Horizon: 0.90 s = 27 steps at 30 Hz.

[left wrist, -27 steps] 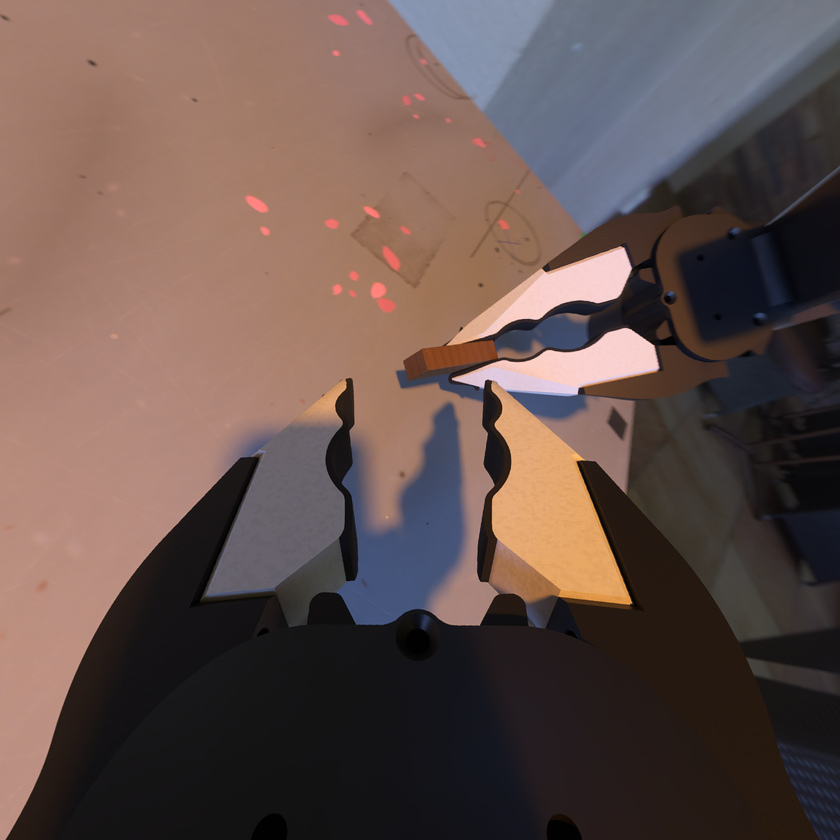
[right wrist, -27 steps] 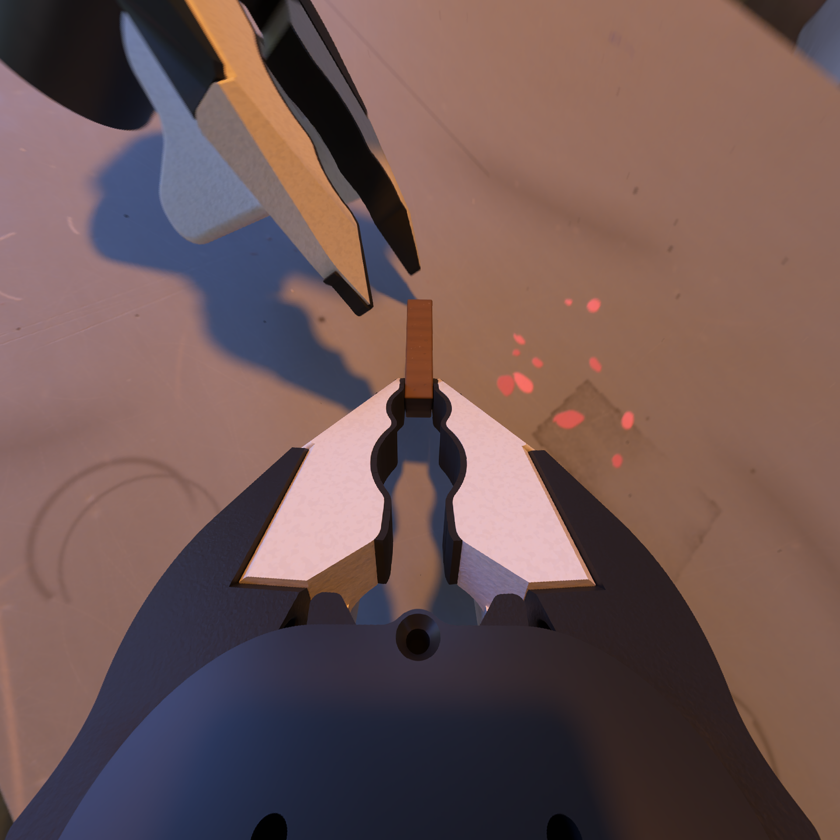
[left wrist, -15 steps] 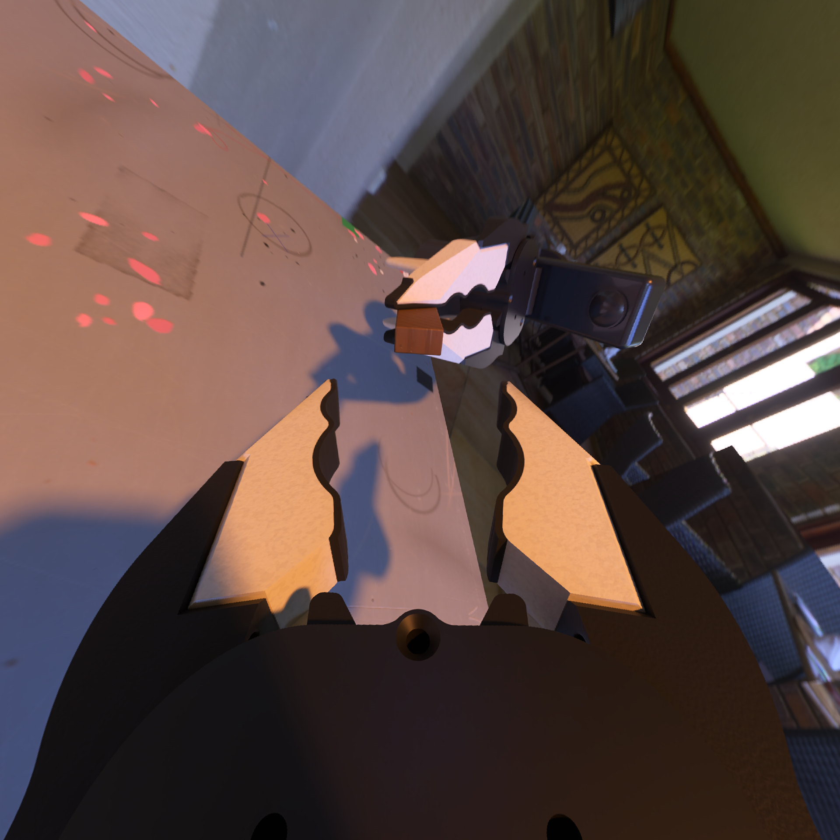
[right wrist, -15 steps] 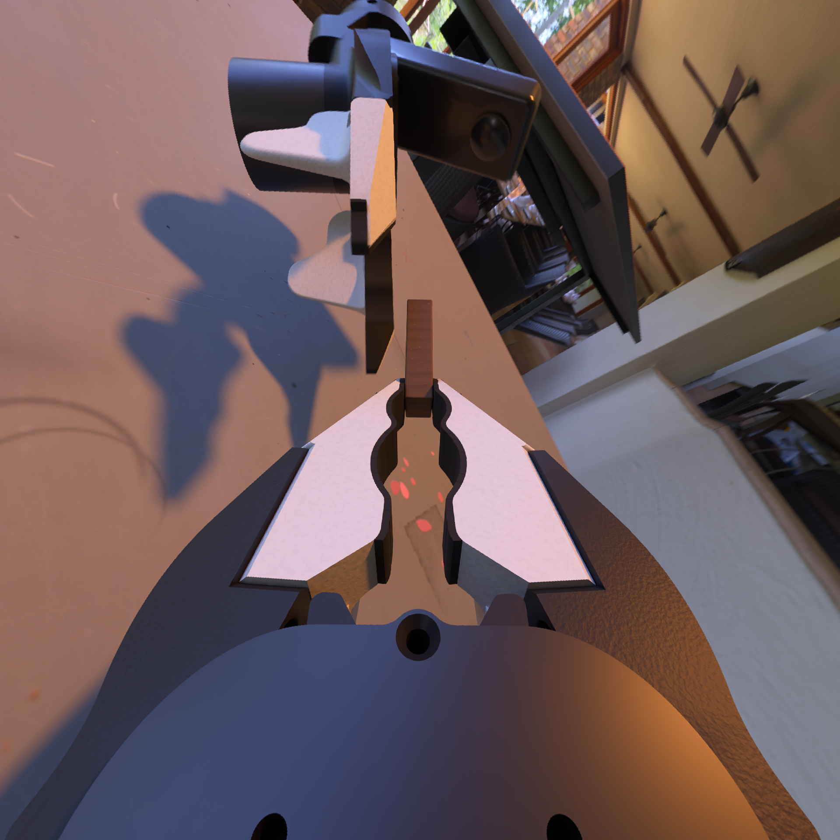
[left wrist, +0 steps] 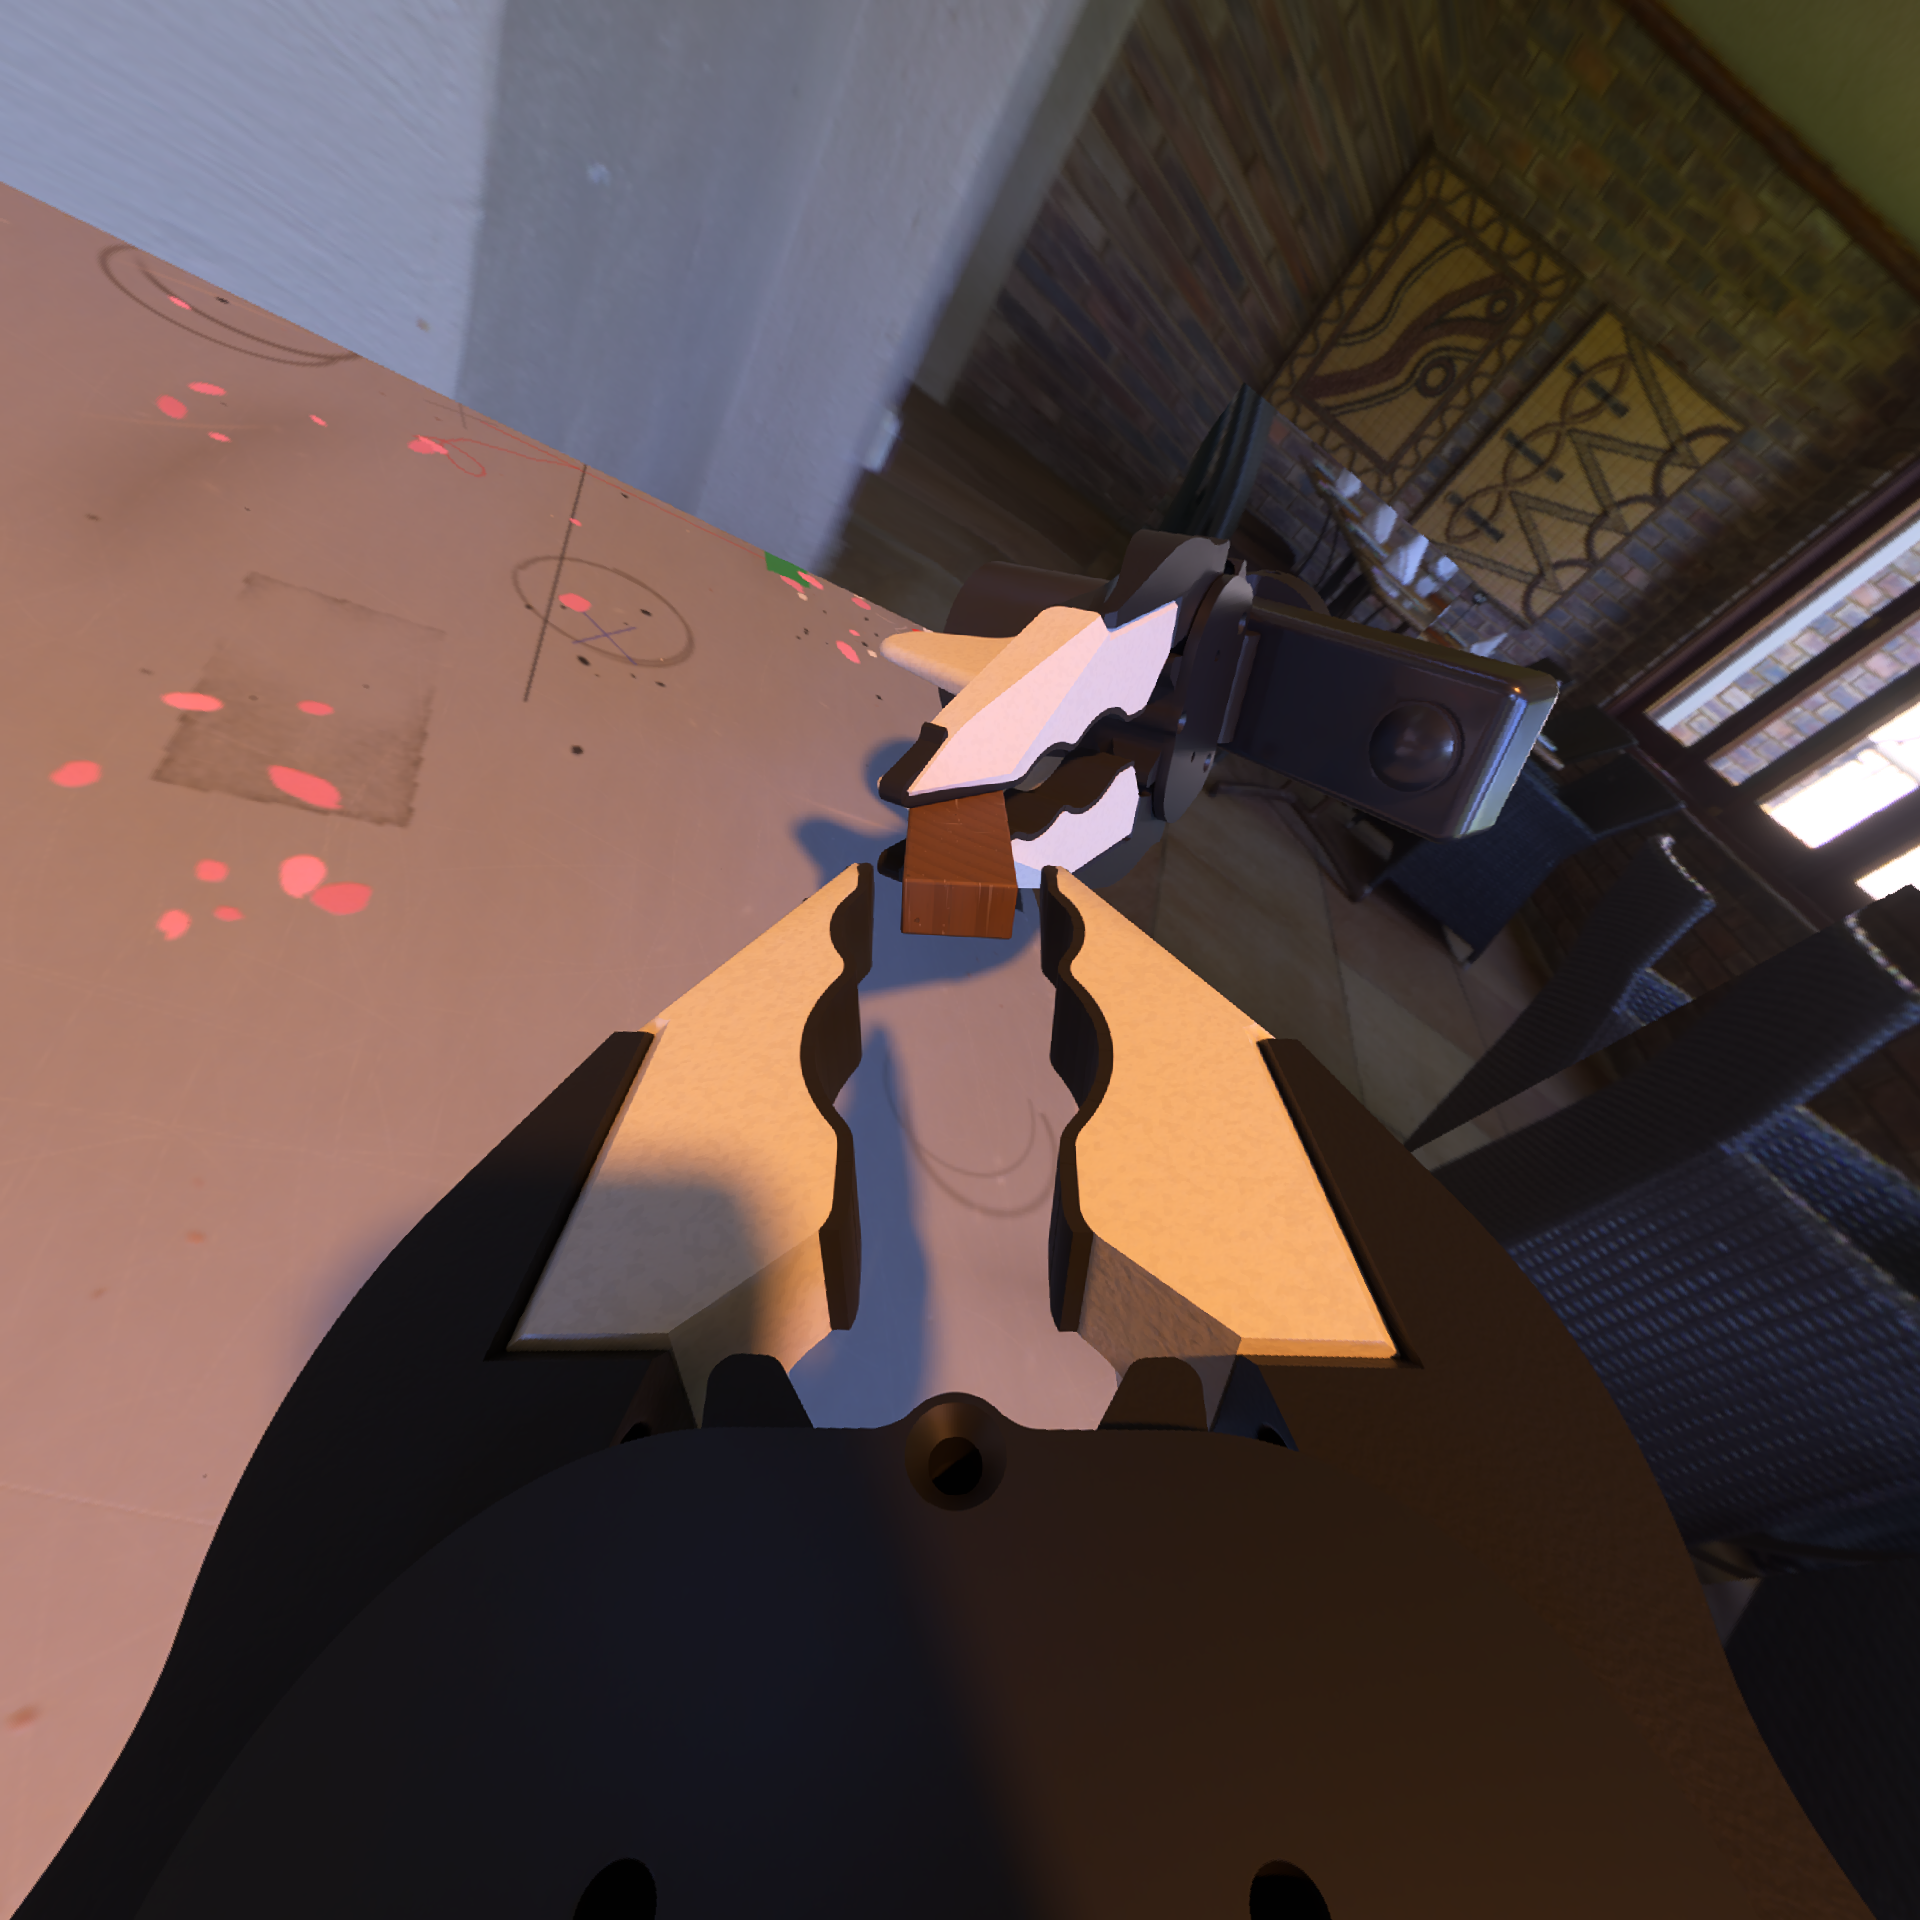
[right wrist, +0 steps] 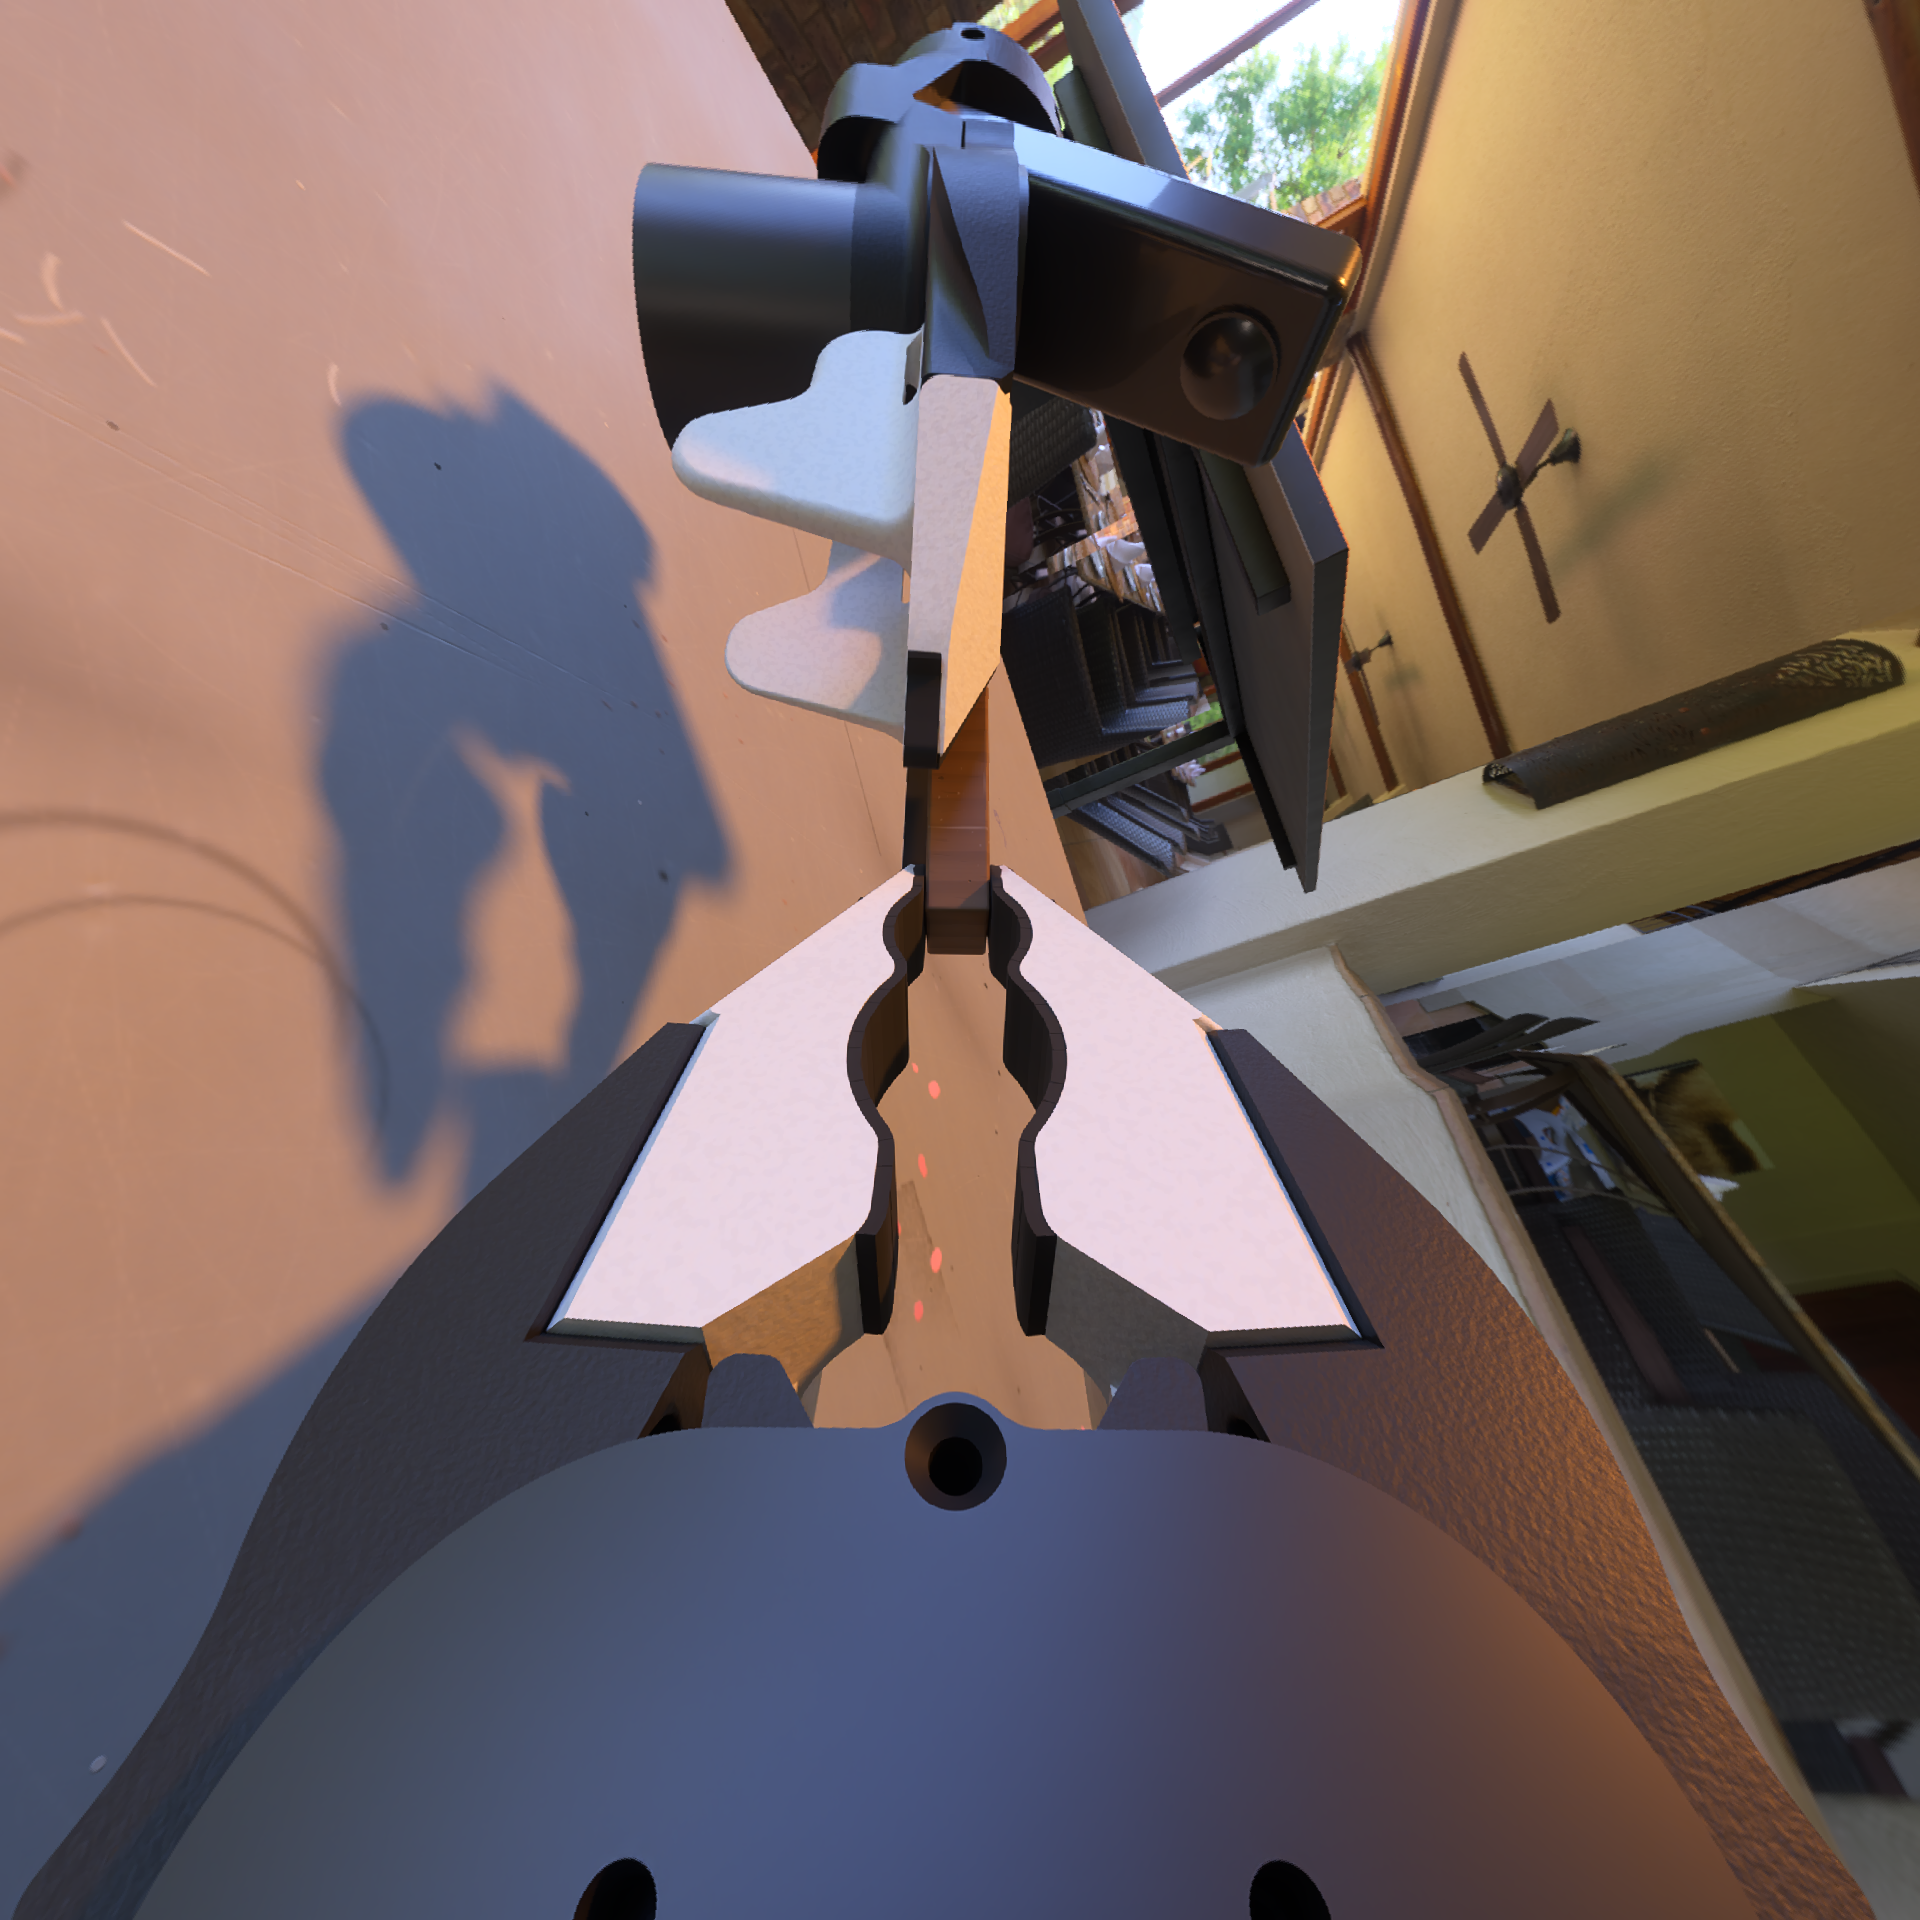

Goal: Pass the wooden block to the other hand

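While the right gripper point(right wrist: 954, 883) clenches one end of the wooden block point(right wrist: 958, 831) between its fingertips, the block juts straight out ahead of it, held in the air above the pinkish table point(left wrist: 312, 1039); the left gripper point(left wrist: 954, 883) faces it with its fingers spread wide, the block's free end point(left wrist: 956, 894) lying between its two tips with a gap on each side; from the right wrist view the left gripper's near finger point(right wrist: 951, 582) overlaps the block's far end, and whether it touches there I cannot tell; both grippers cast one joined shadow point(right wrist: 499, 748) on the table; red speckles point(left wrist: 301, 784) dot the surface well to the side.
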{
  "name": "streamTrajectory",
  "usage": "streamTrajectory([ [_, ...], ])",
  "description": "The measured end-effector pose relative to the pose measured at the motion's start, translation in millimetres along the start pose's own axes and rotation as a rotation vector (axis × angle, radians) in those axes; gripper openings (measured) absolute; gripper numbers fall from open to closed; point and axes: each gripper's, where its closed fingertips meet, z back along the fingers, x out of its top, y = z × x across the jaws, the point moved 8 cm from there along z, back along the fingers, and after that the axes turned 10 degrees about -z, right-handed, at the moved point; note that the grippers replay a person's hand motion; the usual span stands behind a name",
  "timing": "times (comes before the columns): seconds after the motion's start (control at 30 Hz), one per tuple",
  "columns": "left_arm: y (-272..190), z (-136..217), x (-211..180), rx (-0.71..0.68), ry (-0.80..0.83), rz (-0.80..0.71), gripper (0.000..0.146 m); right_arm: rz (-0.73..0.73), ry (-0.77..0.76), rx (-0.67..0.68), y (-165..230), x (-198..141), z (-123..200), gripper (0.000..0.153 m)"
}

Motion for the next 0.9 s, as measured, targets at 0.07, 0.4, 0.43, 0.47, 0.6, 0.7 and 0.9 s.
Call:
streamTrajectory([
  [0.07, -1.0, 0.2, -0.1, 0.005, -0.008, -0.007, 0.028, 0.008, -0.003, -0.012, 0.5, 0.7, 0.3, 0.010],
  [0.4, -15.8, 2.7, 1.5, 0.106, 0.050, -0.253, 0.020, -0.175, -0.044, 0.072, -3.6, 3.2, 0.0, 0.025],
  [0.43, -19.0, 2.6, 2.7, 0.114, 0.042, -0.297, 0.020, -0.246, -0.063, 0.108, -7.2, 3.5, 0.9, 0.030],
  [0.47, -22.3, 2.3, 3.8, 0.127, 0.039, -0.349, 0.020, -0.316, -0.082, 0.158, -10.2, 3.9, 1.8, 0.033],
  [0.6, -37.2, -2.1, 7.5, 0.199, 0.072, -0.570, 0.020, -0.533, -0.139, 0.378, -18.8, 6.3, 4.8, 0.056],
  [0.7, -43.2, -6.0, 9.6, 0.230, 0.105, -0.656, 0.020, -0.625, -0.166, 0.482, -19.8, 6.7, 5.8, 0.067],
  [0.9, -47.5, -10.9, 10.0, 0.262, 0.129, -0.717, 0.020, -0.641, -0.162, 0.481, -20.1, 8.0, 6.1, 0.067],
])
